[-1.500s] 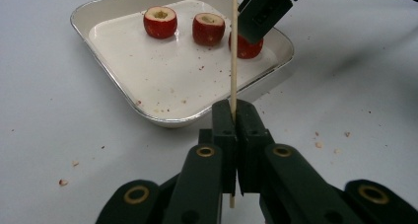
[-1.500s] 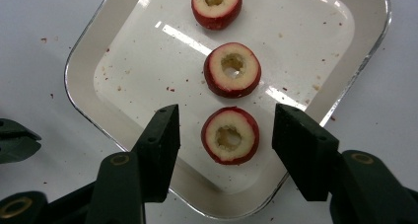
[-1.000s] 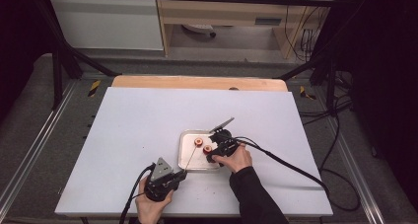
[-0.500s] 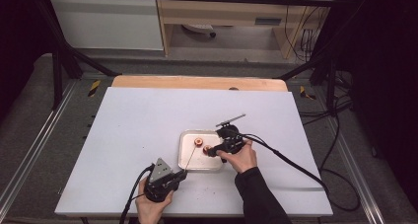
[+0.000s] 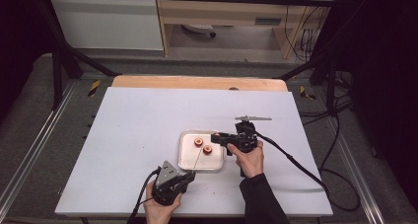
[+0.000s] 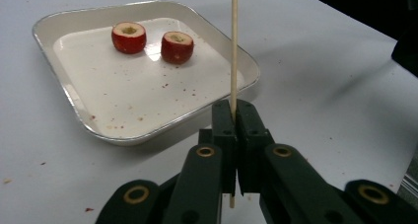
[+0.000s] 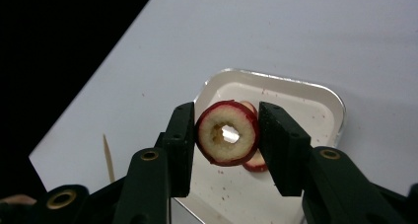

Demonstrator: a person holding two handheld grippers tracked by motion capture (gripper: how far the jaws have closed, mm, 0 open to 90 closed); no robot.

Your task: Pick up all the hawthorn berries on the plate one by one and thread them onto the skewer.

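Skewer [image 6: 233, 46] first: a thin wooden stick pinched between the closed jaws of the left gripper [image 6: 234, 116], rising straight up the middle of the left gripper view with its lower tip poking out just beneath the jaw pads. In the high view that gripper [image 5: 171, 183] sits at bottom centre, the stick slanting up over the lower edge of the tray [image 5: 183, 161]. Held that way, point forward and free, it looks ready to be threaded.

Over to the right gripper [image 7: 227, 135]: its jaws are part open, just wide enough to clamp a cored red fruit ring [image 7: 227, 133] by its skin on both sides. The cut face and the hole through the middle look straight back at the camera, and that seems the whole idea: keep the hole exposed so the stick can pass through. In the high view this gripper [image 5: 224, 139] hovers at the tray's right edge, centre of frame, well apart from the stick's tip.

Two more red cored pieces [image 6: 128, 37] [image 6: 177, 46] sit side by side in the tray, upper left of the left gripper view, close but not touching as far as I can tell. Red crumbs speckle the tray floor and the white table [image 5: 138, 125]. Nothing lies between stick and ring apart from the tray's raised rim; the table around is otherwise bare.
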